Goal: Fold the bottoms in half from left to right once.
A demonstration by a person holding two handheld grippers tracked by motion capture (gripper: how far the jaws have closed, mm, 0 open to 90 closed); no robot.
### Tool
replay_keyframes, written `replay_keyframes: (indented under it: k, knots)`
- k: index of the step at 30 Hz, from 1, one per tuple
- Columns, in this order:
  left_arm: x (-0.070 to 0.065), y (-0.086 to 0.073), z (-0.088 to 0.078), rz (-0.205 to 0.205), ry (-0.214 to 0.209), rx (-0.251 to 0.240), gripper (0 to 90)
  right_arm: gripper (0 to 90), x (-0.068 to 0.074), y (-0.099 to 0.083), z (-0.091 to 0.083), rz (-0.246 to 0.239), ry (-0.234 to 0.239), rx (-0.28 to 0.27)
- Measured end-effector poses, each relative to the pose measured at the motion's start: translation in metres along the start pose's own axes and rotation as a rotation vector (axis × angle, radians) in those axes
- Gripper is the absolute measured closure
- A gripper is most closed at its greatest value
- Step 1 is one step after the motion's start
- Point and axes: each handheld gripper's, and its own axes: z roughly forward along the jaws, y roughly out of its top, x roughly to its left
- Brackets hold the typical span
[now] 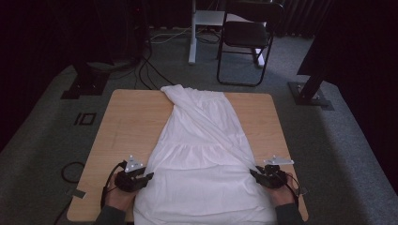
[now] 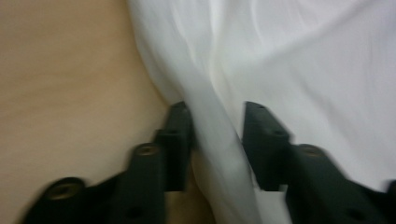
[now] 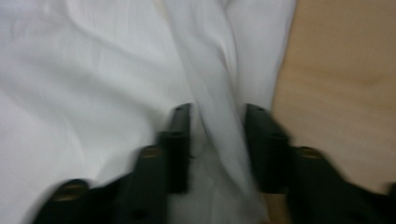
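Note:
A white garment [image 1: 202, 154] lies spread lengthwise down the middle of the wooden table [image 1: 126, 117], narrow at the far end and wide at the near edge. My left gripper [image 1: 149, 177] sits at its left edge near the front, and my right gripper [image 1: 253, 173] at its right edge. In the left gripper view the jaws [image 2: 217, 112] stand apart with a raised fold of the cloth [image 2: 219, 93] between them. The right gripper view shows the same: jaws [image 3: 218, 112] apart around a ridge of cloth [image 3: 210, 70], not pinching it.
Bare tabletop runs along both sides of the garment. Beyond the table stand a black folding chair [image 1: 246, 35] and a white post [image 1: 192, 33]. Black stand bases [image 1: 84, 86] [image 1: 309, 96] sit at the far corners. A cable loop [image 1: 70, 171] lies on the floor at left.

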Motion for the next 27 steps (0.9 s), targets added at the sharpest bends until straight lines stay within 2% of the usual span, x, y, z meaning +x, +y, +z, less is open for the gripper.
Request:
replay_keyframes:
  k: [1, 2, 3, 4, 5, 6, 7, 9, 10, 11, 12, 13, 14, 15, 17, 18, 19, 20, 21, 23, 24, 26, 27]
  knots:
    - [0.003, 0.006, -0.002, -0.008, 0.007, -0.021, 56.1, 53.2, 0.0, 0.004, -0.001, 0.002, -0.001, -0.017]
    - [0.003, 0.006, -0.002, -0.008, 0.007, -0.021, 52.9, 53.2, 0.0, 0.004, -0.001, 0.002, -0.001, -0.017]
    - [0.005, 0.012, -0.004, -0.004, 0.022, -0.037, 52.9, 48.9, 0.001, 0.012, -0.003, -0.004, 0.003, -0.042]
    - [0.009, 0.025, -0.005, 0.012, 0.035, -0.055, 50.4, 44.2, 0.004, 0.03, -0.002, -0.034, 0.01, -0.073]
    - [0.009, 0.025, -0.005, 0.012, 0.035, -0.055, 49.7, 43.0, 0.006, 0.037, 0.0, -0.048, 0.013, -0.078]
    - [0.011, 0.04, -0.002, 0.032, 0.046, -0.071, 48.5, 41.7, 0.008, 0.049, 0.005, -0.071, 0.014, -0.078]
    - [0.011, 0.04, -0.002, 0.032, 0.046, -0.071, 47.9, 41.5, 0.01, 0.056, 0.009, -0.082, 0.02, -0.077]
    - [0.014, 0.06, 0.011, 0.06, 0.05, -0.066, 46.1, 40.0, 0.015, 0.072, 0.023, -0.113, 0.028, -0.066]
    - [0.014, 0.064, 0.016, 0.064, 0.05, -0.059, 46.0, 39.9, 0.017, 0.08, 0.033, -0.131, 0.031, -0.052]
    - [0.014, 0.064, 0.016, 0.064, 0.05, -0.059, 46.0, 39.9, 0.017, 0.08, 0.033, -0.131, 0.031, -0.052]
    - [0.015, 0.072, 0.03, 0.068, 0.046, -0.045, 46.0, 39.7, 0.021, 0.09, 0.049, -0.145, 0.032, -0.033]
    - [0.015, 0.072, 0.03, 0.068, 0.046, -0.045, 45.9, 39.7, 0.021, 0.09, 0.049, -0.145, 0.032, -0.033]
    - [0.016, 0.076, 0.045, 0.077, 0.045, -0.013, 45.3, 39.2, 0.024, 0.098, 0.066, -0.163, 0.025, -0.004]
    - [0.016, 0.077, 0.055, 0.076, 0.048, 0.009, 45.3, 39.1, 0.025, 0.1, 0.071, -0.176, 0.019, 0.012]
    - [0.016, 0.077, 0.06, 0.076, 0.05, 0.021, 45.3, 42.1, 0.03, 0.102, 0.085, -0.215, -0.006, 0.05]
    - [0.017, 0.074, 0.073, 0.066, 0.048, 0.047, 45.4, 48.4, 0.033, 0.103, 0.091, -0.246, -0.029, 0.079]
    - [0.017, 0.074, 0.073, 0.066, 0.048, 0.047, 45.4, 56.0, 0.033, 0.102, 0.094, -0.269, -0.058, 0.101]
    - [0.016, 0.071, 0.079, 0.066, 0.046, 0.067, 45.5, 65.1, 0.032, 0.102, 0.094, -0.282, -0.078, 0.106]
    - [0.016, 0.071, 0.079, 0.066, 0.046, 0.067, 45.7, 69.8, 0.03, 0.103, 0.092, -0.275, -0.087, 0.094]
    - [0.014, 0.066, 0.084, 0.082, 0.054, 0.098, 45.9, 79.0, 0.019, 0.107, 0.077, -0.214, -0.127, 0.017]
    - [0.014, 0.065, 0.084, 0.083, 0.052, 0.103, 46.6, 82.2, 0.01, 0.11, 0.066, -0.159, -0.157, -0.038]
    - [0.014, 0.064, 0.085, 0.074, 0.044, 0.107, 47.1, 84.6, -0.006, 0.111, 0.055, -0.092, -0.172, -0.077]
    - [0.014, 0.063, 0.085, 0.069, 0.042, 0.109, 47.3, 84.5, -0.012, 0.11, 0.055, -0.071, -0.177, -0.071]
